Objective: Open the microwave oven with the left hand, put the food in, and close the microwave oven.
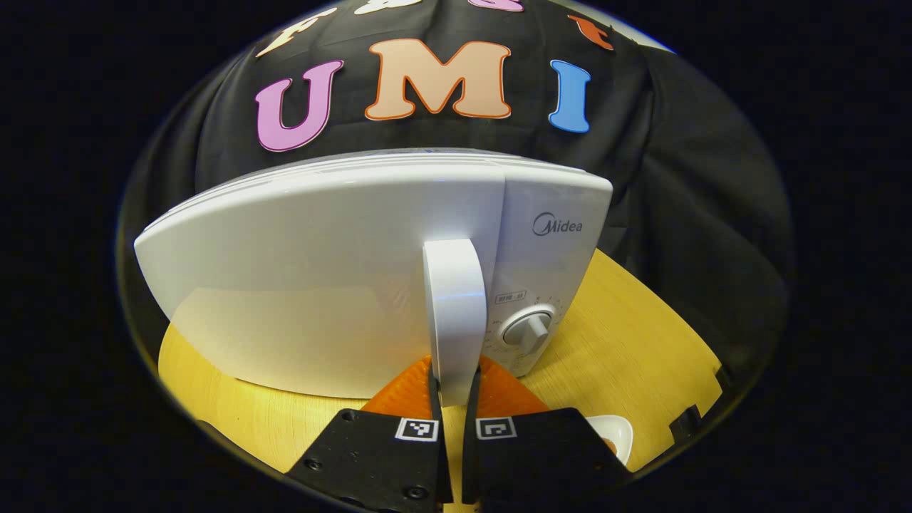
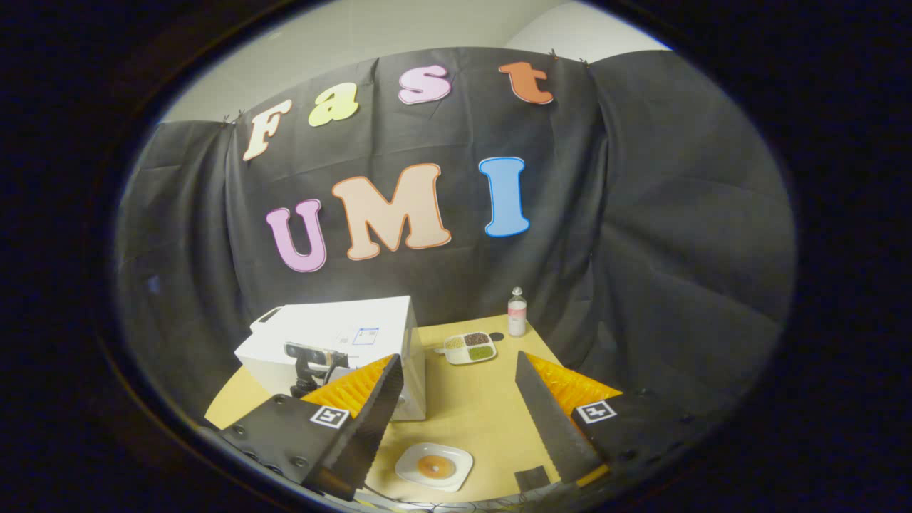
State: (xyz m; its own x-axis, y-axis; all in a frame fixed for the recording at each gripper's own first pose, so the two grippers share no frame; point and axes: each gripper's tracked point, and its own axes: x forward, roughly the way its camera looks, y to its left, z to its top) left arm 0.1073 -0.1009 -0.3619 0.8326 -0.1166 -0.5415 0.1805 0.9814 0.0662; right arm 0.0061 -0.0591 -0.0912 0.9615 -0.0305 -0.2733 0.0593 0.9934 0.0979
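Left gripper (image 1: pixel 453 399) closed tight around the lower end of the microwave's door handle (image 1: pixel 454 313), both fingers pressing on it. Door (image 1: pixel 313 278) flush with the body, dial (image 1: pixel 529 330) just right of the handle. Right gripper (image 2: pixel 456 399) spread wide, nothing between its fingers, hovering above the wooden table (image 2: pixel 470 406). Directly below it, near the table's front edge, a white plate (image 2: pixel 434 467) with the round brown food (image 2: pixel 435 466) on it, in front of the microwave (image 2: pixel 335 342). Left gripper seen there too, at the microwave's front. Farther back, a sectioned tray (image 2: pixel 470 348) of grains, then a small bottle (image 2: pixel 516 312) by the cloth wall. Path from plate to microwave clear of the tray and bottle.
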